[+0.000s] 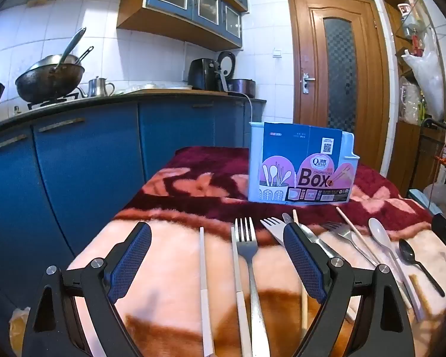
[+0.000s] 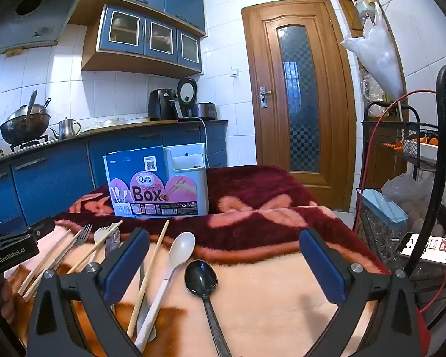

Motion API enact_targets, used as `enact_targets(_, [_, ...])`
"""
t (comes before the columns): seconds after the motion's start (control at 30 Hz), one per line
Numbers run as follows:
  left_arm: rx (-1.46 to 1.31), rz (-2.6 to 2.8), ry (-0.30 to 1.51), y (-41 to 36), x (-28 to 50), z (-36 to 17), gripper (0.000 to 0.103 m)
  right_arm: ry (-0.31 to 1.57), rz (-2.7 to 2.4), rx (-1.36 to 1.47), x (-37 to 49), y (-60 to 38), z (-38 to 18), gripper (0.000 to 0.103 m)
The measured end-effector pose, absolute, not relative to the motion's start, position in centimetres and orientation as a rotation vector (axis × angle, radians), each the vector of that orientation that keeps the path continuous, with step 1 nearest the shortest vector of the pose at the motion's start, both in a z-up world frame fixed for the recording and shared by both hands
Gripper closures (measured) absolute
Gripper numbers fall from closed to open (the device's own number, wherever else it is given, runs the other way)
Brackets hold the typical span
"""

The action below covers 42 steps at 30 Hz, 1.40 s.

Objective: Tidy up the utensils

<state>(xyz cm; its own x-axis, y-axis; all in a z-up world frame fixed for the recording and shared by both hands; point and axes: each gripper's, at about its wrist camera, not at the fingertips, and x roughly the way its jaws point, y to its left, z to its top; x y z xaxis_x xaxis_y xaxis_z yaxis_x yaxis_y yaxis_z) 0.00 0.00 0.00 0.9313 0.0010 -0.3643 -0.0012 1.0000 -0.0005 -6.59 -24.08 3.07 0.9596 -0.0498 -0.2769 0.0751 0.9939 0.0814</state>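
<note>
A white utensil holder with a blue "Box" label (image 1: 303, 163) stands at the far side of the blanket-covered table; it also shows in the right wrist view (image 2: 157, 181). My left gripper (image 1: 217, 255) is open above a steel fork (image 1: 248, 255) and two chopsticks (image 1: 203, 282). Further right lie a white fork (image 1: 273, 229), a knife (image 1: 312, 238), another fork (image 1: 346, 235), a white spoon (image 1: 380, 238) and a dark spoon (image 1: 410, 253). My right gripper (image 2: 223, 261) is open above the dark spoon (image 2: 200, 276), with the white spoon (image 2: 178, 253) and a chopstick (image 2: 151, 267) to its left.
The table wears a red and pink fleece blanket (image 2: 267, 208). Blue kitchen cabinets (image 1: 89, 163) run along the left. A wire rack with a phone (image 2: 428, 247) stands to the right, and a wooden door (image 2: 297, 95) is behind.
</note>
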Motion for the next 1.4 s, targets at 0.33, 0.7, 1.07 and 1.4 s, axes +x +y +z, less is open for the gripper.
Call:
enact_targets(0.33, [-0.005,-0.001,0.373,0.00,0.01,0.00,0.012,0.277,-0.063,0.092,-6.62,-24.10,3.04,0.000])
enact_targets(0.7, [-0.004,0.000,0.372,0.01,0.01,0.00,0.012,0.277,-0.063,0.091,-6.62,-24.08,3.04,0.000])
enact_targets(1.07, [-0.003,0.000,0.371,0.00,0.01,0.00,0.012,0.277,-0.063,0.091,-6.62,-24.10,3.02,0.000])
enact_targets(1.4, [-0.002,-0.001,0.370,-0.01,0.00,0.00,0.012,0.279,-0.060,0.099,-6.56,-24.23,3.12,0.000])
